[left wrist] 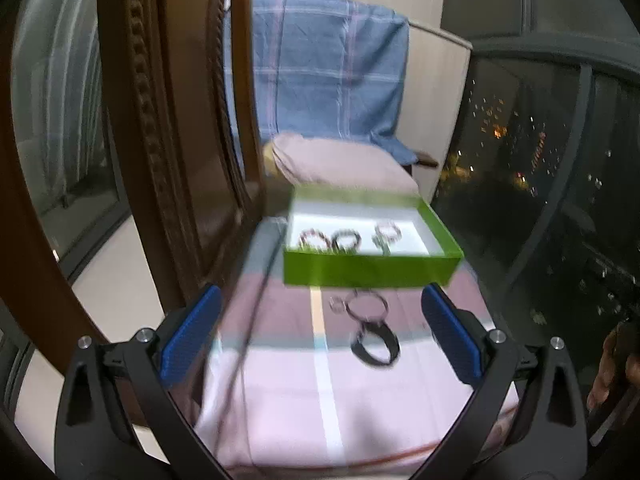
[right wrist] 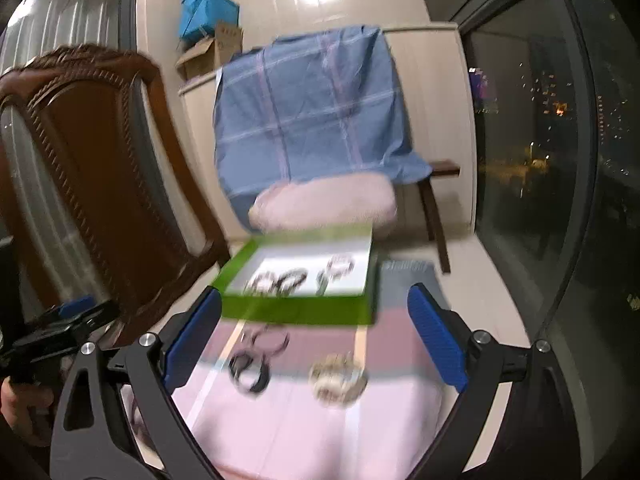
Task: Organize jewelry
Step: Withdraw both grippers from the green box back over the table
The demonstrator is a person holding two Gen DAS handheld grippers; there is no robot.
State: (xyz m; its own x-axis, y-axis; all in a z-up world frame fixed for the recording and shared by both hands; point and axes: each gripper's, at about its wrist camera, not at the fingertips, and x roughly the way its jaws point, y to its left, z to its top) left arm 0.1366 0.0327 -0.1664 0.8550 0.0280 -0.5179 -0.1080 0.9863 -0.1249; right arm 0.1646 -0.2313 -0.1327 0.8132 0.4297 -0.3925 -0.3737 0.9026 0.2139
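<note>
Now, with both sets of jaws wide apart and empty, bring your right gripper (right wrist: 316,344) over the pale beaded bracelet (right wrist: 338,378) lying near-right of the green box (right wrist: 296,312), slow down, straddle its rim, then close.

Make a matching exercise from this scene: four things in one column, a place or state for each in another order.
1. green box
2. black bracelet
3. pale beaded bracelet
4. right gripper

a. jaws open, nothing between them
b. on the cloth, left of the pale one
c. holds several bracelets
d. on the cloth, nearest the right finger

Pairs: 1-c, 2-b, 3-d, 4-a
</note>
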